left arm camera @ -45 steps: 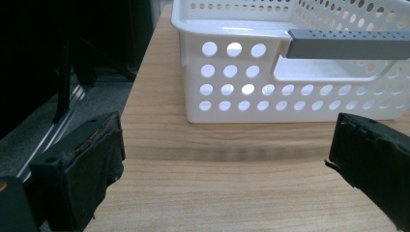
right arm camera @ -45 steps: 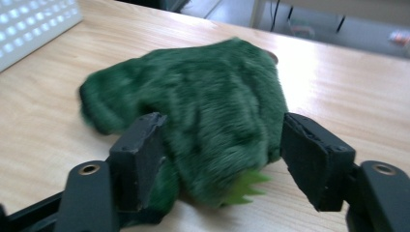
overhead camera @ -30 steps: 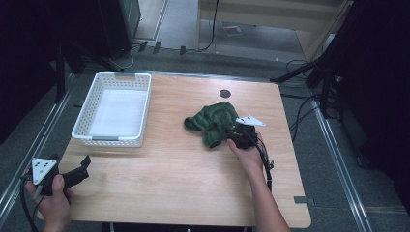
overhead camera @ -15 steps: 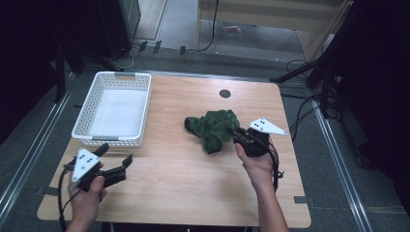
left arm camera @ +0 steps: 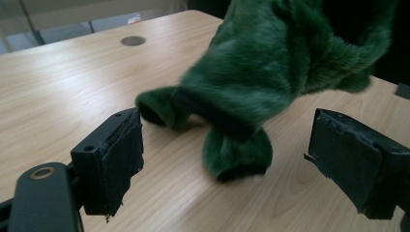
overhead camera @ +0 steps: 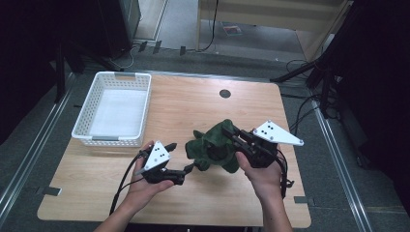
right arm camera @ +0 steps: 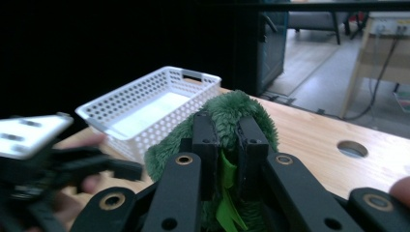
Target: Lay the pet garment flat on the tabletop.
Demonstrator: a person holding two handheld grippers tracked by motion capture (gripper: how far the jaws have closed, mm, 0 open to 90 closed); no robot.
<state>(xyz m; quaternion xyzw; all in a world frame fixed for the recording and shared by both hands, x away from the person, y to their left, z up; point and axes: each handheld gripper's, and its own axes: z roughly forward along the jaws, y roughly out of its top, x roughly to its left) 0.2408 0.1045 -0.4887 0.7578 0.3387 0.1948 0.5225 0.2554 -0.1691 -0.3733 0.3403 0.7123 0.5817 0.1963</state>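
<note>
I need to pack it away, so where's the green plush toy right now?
In the high view the green plush toy sits just right of the table's middle, pinched in the right gripper, with the left gripper open just to its left.

This looks like a lab or test room: a plain wooden bench (overhead camera: pixel 193 111) with a cable hole (overhead camera: pixel 225 94) stands on a grey floor (overhead camera: pixel 29 159), cables (overhead camera: pixel 302 108) trail beside dark equipment stands (overhead camera: pixel 309 72), and a second wooden desk (overhead camera: pixel 270 12) stands behind.
</note>
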